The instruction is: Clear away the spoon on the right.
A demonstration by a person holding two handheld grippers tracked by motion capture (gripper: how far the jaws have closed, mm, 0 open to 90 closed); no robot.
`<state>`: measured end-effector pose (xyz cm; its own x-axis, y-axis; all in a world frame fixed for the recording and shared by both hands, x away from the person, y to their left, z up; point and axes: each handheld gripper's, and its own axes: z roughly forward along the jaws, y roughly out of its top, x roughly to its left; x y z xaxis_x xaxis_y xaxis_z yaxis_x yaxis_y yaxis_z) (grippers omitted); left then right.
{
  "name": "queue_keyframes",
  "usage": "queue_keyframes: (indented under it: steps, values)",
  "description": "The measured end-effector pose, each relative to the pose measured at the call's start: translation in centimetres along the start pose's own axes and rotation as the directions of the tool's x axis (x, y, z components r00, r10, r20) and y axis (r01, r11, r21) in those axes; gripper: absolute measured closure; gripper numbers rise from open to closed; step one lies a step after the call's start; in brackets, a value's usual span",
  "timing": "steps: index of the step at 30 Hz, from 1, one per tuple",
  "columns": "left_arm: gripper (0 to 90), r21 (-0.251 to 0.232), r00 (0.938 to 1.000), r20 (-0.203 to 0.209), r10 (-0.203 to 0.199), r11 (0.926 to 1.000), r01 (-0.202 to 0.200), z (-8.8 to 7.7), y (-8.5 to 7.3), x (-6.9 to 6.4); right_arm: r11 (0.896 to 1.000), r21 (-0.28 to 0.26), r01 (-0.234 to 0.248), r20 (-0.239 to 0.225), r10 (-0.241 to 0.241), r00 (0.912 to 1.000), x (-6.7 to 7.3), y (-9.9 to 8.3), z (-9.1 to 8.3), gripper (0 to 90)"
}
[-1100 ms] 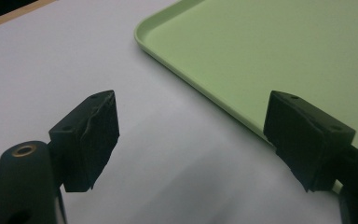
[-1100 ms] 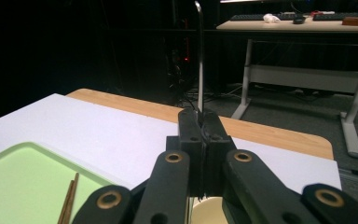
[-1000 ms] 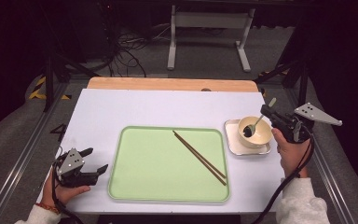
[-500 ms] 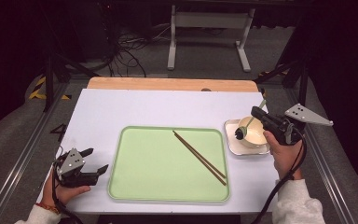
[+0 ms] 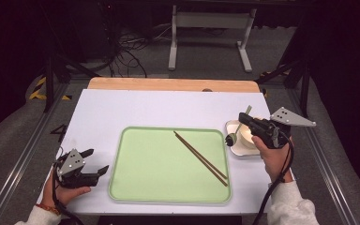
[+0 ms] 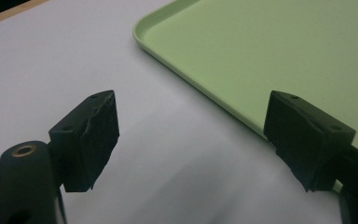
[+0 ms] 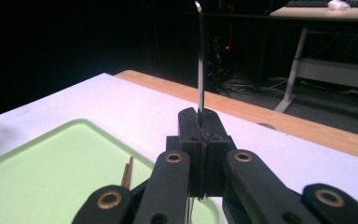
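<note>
While the right tongs (image 5: 242,123) clamp a spoon (image 5: 231,138), the left tongs (image 5: 93,163) rest apart.
High view: spoon head hangs below the right tongs, beside a bowl (image 5: 247,136); green tray (image 5: 136,187) right of the left tongs. Left gripper view: jaws wide over the counter (image 6: 37,60). Right gripper view: the handle rises from shut jaws.

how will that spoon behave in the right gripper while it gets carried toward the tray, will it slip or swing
The spoon looks thin and stiff, so it probably won't flex. The right gripper is shut on its narrow handle alone, bowl end hanging low, so it may pivot between the pads if bumped. It seems light; dropping is unlikely, but a smooth handle could slide over the green tray.
</note>
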<state>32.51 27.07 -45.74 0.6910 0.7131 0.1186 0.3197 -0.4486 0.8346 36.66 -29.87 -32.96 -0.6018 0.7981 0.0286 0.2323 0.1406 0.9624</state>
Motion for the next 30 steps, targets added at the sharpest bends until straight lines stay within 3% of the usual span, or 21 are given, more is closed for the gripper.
queue_keyframes:
  steps: [13, 30]
  values:
    - [18.9, 0.002, 1.0, 0.001, 0.005, 1.0, -0.005, 0.1, 0.0, 0.0, 0.995, 0.096, 0.004, -0.071, 0.003, 0.9975, 1.0, -2.1, 2.4, 89.8]
    - [18.7, 0.002, 1.0, 0.003, 0.005, 1.0, -0.005, 0.1, 0.0, 0.0, 0.979, 0.201, 0.018, -0.114, 0.005, 0.9935, 1.2, -3.6, 4.7, 89.7]
